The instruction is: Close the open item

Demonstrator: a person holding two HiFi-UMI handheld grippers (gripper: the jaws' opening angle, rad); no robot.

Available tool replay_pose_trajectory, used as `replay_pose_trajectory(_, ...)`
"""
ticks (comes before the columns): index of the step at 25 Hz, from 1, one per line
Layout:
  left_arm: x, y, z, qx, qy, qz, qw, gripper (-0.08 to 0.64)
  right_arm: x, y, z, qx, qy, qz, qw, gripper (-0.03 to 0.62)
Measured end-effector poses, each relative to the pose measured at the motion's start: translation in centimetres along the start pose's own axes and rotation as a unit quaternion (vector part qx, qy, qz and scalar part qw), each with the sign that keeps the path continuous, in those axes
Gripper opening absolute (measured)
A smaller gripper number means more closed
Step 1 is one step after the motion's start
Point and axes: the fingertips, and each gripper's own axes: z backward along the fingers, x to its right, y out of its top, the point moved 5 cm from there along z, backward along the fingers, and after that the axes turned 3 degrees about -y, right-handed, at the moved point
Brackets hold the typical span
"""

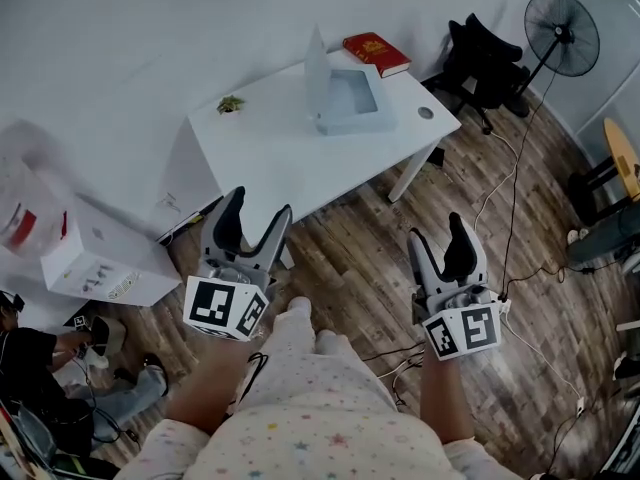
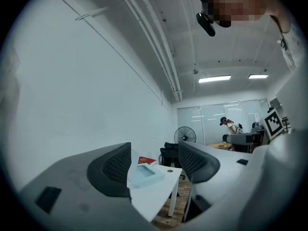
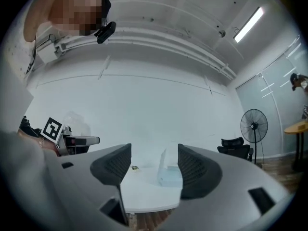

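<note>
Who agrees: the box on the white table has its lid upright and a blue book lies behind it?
No. The book is red, not blue; the head view shows it. The box on the white table does have its lid upright, the book behind it.

Of the white table [image 1: 270, 153], the near half lies bare. On its far half stands an open box [image 1: 352, 103] (lid [image 1: 316, 68] upright on its left side); a red book [image 1: 376, 53] lies at the far corner, a small plant [image 1: 231, 104] near the left end.
</note>
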Motion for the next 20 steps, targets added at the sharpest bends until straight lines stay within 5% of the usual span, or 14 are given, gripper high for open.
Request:
replay_pose_trajectory(9,-3.5,-0.3,-4.4,0.008,-0.006,-0.006,0.9999,0.298,1.0,-0.4,-5.7,0.006,0.002,0.009,1.0,0.348)
replay_pose_trajectory(20,-12.4,-0.2,-11.6,0.009,-0.001,-0.012,0.9999,0.301,1.5,0.2,-17.3,0.031,-0.005,0.013,0.999,0.35)
